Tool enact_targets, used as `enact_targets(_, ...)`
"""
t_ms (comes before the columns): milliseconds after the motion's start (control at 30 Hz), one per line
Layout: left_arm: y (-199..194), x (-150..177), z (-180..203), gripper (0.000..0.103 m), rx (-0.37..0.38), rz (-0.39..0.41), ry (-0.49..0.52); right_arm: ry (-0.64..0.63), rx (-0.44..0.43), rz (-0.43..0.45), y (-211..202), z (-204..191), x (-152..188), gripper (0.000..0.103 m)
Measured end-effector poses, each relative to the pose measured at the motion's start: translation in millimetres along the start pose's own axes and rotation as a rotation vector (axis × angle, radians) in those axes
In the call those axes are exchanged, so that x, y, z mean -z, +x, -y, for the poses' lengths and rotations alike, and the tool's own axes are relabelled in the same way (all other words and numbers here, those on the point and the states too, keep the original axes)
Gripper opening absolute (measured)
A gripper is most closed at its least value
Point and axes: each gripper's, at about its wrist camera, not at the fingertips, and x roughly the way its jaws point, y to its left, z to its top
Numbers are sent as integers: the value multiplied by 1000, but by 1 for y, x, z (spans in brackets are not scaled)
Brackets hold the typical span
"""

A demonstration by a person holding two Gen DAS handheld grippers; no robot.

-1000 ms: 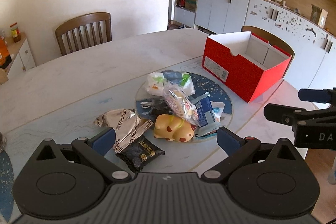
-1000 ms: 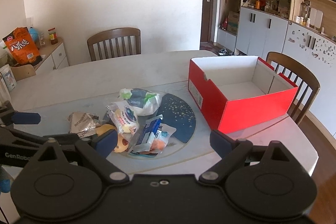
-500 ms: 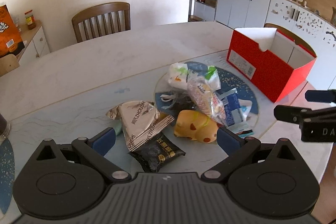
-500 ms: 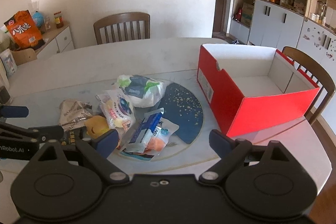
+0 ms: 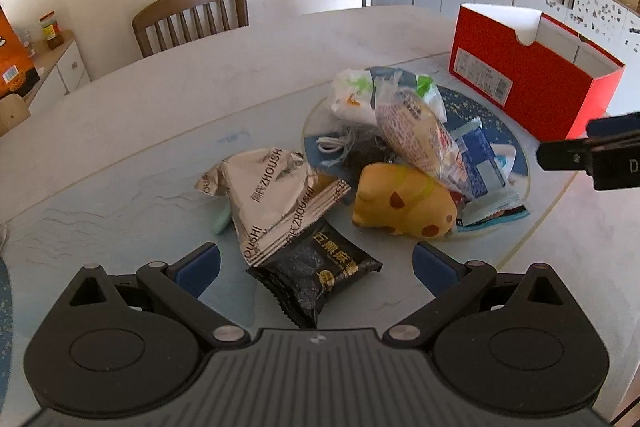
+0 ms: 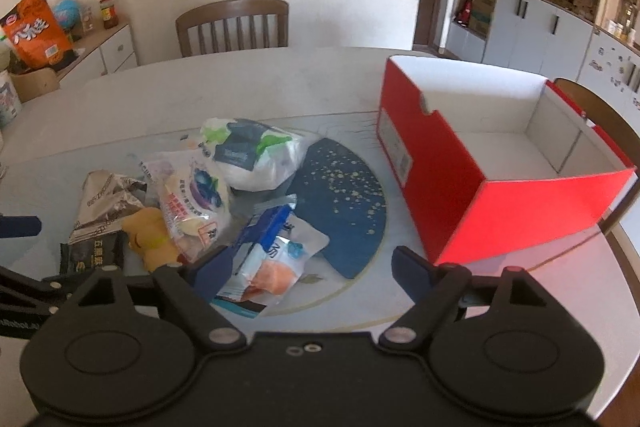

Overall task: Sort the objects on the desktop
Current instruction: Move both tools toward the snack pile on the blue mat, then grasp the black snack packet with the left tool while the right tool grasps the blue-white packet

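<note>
In the left wrist view, the left gripper (image 5: pixel 316 263) has been brought lower and closer to the pile. Its jaws are spread wide and nothing is held. The black packet (image 5: pixel 316 273) is now seen between them at the bottom middle. The yellow toy (image 5: pixel 404 201) is seen just right of it.

In the right wrist view, the right gripper (image 6: pixel 312 269) has also been moved nearer. Its jaws are closing, with nothing gripped. The blue packet (image 6: pixel 276 251) lies by its left finger. The red box (image 6: pixel 472 195) at the right is empty, so no sorting is done yet.
</note>
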Motion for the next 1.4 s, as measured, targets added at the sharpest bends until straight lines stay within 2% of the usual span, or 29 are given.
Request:
enact_targets(600,25,8,3,102,5,-19,10,-63,-26,-68,39,-21,-4,73)
enact_targets(767,27,9,3,102,9,-21,5,-69,-34,-82,46,-23,-4,66)
enact_targets(967,28,10,2,95,9,-25,4,-75,-49,-92,51,-27,-6,59)
enact_targets(1233,31,10,4,88,10,-32,16,-69,-63,-108,58,-30,-6,54)
enact_targets(1400,33,11,7,75,12,-42,29,-65,-74,-111,58,-31,-7,49)
